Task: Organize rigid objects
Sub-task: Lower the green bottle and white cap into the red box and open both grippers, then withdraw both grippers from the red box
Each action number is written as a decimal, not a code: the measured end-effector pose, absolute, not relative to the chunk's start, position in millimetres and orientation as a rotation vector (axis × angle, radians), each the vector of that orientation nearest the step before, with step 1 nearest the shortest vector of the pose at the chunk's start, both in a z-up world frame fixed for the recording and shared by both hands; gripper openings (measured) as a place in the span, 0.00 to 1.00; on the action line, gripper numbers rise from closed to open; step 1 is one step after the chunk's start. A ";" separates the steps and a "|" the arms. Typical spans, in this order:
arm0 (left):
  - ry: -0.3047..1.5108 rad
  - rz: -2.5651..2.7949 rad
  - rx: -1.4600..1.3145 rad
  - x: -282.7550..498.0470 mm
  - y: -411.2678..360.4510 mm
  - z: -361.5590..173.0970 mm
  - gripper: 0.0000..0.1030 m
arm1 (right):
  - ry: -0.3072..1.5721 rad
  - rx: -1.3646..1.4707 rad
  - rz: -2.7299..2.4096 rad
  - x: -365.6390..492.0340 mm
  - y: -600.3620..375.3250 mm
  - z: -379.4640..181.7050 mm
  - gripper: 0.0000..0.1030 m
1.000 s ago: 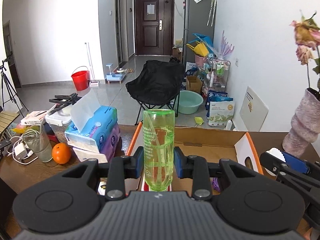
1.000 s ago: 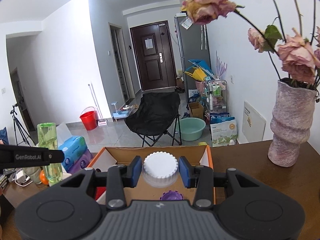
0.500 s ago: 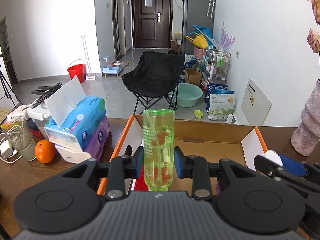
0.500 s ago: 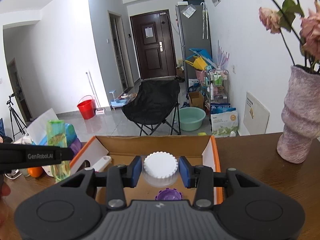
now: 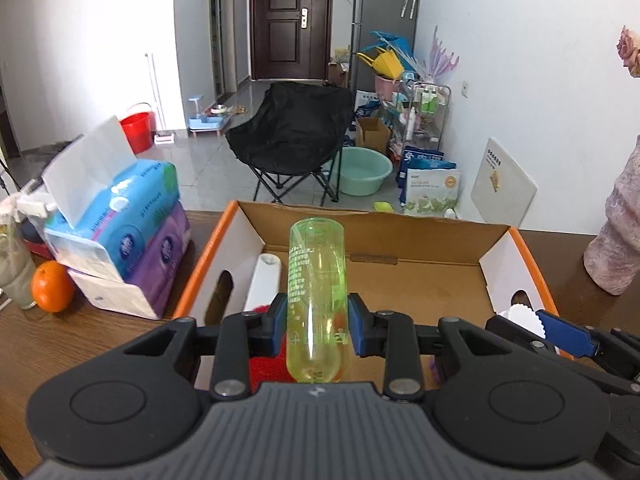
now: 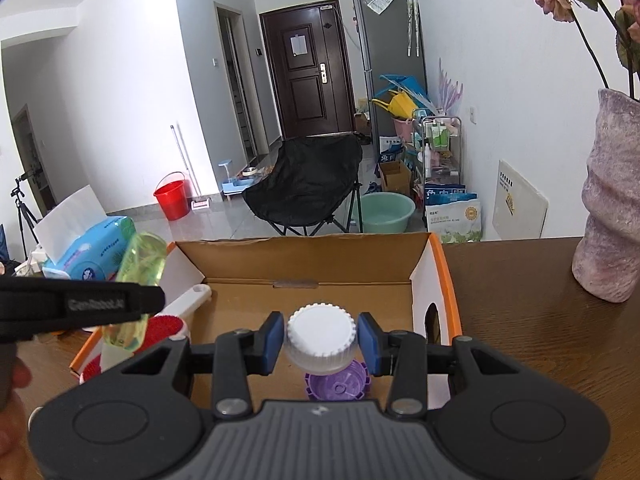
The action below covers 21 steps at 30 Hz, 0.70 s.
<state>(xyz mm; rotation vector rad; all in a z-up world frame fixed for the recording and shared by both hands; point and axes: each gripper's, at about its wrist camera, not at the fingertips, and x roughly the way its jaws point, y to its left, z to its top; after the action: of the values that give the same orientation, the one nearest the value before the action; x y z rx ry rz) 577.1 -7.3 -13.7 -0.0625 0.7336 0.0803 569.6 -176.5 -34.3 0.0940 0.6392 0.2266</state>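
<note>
- Left wrist view: the left gripper (image 5: pixel 317 329) is clenched on a translucent green bottle (image 5: pixel 317 296), blue pads pressed to its sides; the bottle's lower end is hidden behind the gripper body.
- The bottle hangs over the open cardboard box (image 5: pixel 416 232) on the brown table (image 5: pixel 80 344).
- Inside the box, at its left, lies a white-handled brush (image 5: pixel 264 280); its red head is mostly covered by the gripper.
- The right gripper (image 5: pixel 532 324) enters at the lower right edge, cut off, with a white ridged lid partly visible at it.
- Left of the box stand stacked tissue packs (image 5: pixel 132 216) and an orange (image 5: pixel 52 286).
- Right wrist view: the right gripper (image 6: pixel 320 340) grasps a white ridged lid (image 6: pixel 320 334) over the box (image 6: pixel 312 256).
- Under the lid sits a purple ridged item (image 6: pixel 336 384), half hidden; what it is I cannot tell.
- The left gripper (image 6: pixel 80 306) crosses the left edge, blurred, covering the middle of the green bottle (image 6: pixel 142 258).
- A textured pink vase (image 6: pixel 612 216) stands on the table at right, cut off by the edge.
</note>
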 end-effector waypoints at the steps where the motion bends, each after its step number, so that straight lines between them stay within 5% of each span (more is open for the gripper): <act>1: 0.736 0.080 -0.057 577.6 -8.2 -15.1 0.31 | 0.639 0.093 0.227 569.5 -176.7 -34.9 0.38; 14: 0.741 0.035 -0.027 579.5 -17.8 -20.3 0.33 | 0.649 0.088 0.222 573.8 -178.5 -39.8 0.38; 16: 0.741 0.030 -0.025 578.6 -18.6 -19.9 0.48 | 0.654 0.086 0.216 574.1 -178.8 -41.1 0.41; 18: 0.726 0.053 -0.028 577.1 -16.5 -18.3 0.96 | 0.664 0.084 0.211 575.3 -178.6 -42.5 0.57; 21: 0.697 0.069 -0.036 572.2 -12.2 -15.2 1.00 | 0.647 0.065 0.192 571.7 -178.3 -42.4 0.85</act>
<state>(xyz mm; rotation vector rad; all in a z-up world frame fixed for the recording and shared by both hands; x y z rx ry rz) 572.2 -12.2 -15.2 -0.0363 0.6974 0.0685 571.7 -178.3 -42.4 0.0645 0.6465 0.1916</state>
